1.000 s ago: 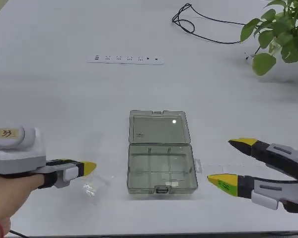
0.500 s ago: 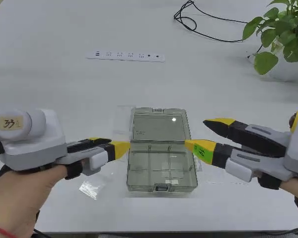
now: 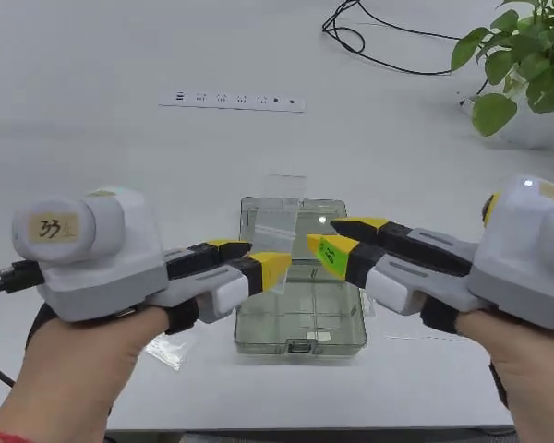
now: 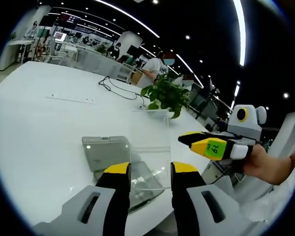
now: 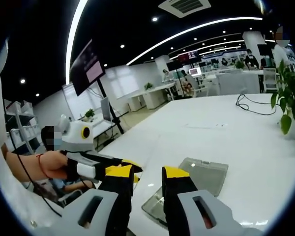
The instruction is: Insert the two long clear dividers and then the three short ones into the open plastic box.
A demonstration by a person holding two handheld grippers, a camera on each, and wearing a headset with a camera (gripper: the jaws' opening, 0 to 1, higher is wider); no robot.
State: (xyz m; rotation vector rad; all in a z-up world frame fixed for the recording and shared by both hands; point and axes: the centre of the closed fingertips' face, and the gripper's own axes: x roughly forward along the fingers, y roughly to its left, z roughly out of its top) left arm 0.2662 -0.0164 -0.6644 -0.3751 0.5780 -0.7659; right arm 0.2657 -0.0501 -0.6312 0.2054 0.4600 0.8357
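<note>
Your left tongs (image 3: 266, 255) pinch a thin clear plastic divider (image 4: 150, 142) above the open grey see-through plastic box (image 3: 300, 323). The divider's edges are hard to see. Your right tongs (image 3: 325, 233), also above the box, are open and empty, hiding part of it.

Bright, even overhead light floods the white worktop (image 3: 120, 166) in the head view; shadows by the box (image 3: 301, 349) are soft, with 1 glare spot on its lid (image 3: 314, 210). The 2 gripper views bend at the edges, ceiling light strips (image 5: 196, 30) curving overhead. The clear divider (image 4: 148, 142) between the left gripper's (image 4: 147, 169) fingers (image 4: 117, 191) shows as faint edges.
</note>
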